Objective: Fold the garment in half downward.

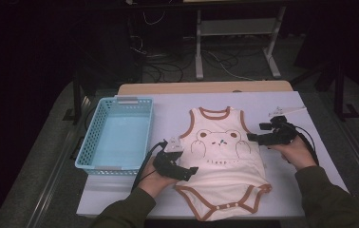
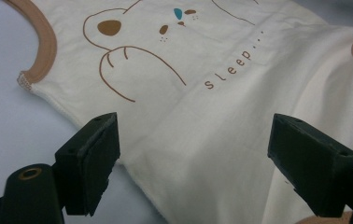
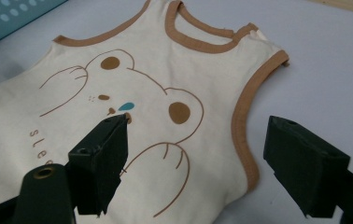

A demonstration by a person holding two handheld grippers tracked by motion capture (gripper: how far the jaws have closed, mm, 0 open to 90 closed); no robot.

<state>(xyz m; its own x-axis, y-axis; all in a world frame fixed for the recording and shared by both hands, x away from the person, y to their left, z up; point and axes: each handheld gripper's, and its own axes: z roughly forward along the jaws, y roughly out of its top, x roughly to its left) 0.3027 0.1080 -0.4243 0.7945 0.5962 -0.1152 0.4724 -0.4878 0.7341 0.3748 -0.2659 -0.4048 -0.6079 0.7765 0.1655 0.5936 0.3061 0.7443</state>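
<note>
A cream baby bodysuit (image 1: 222, 166) with brown trim and a bear print lies flat on the white table, neck toward the far side. My left gripper (image 1: 191, 172) hovers at the garment's left side edge, jaws open, with nothing pressed between them. In the left gripper view the bodysuit (image 2: 202, 70) spreads out under the open left gripper (image 2: 193, 158). My right gripper (image 1: 257, 134) is at the garment's right armhole, also open. In the right gripper view the right gripper (image 3: 195, 163) stands wide over the bear print and brown armhole trim of the bodysuit (image 3: 156, 79).
A light blue plastic basket (image 1: 92, 133) stands empty to the left of the garment, and its corner (image 3: 6, 18) shows in the right gripper view. A small white object (image 1: 287, 110) lies at the back right. The table's front edge (image 1: 272, 213) runs near the person's sleeves.
</note>
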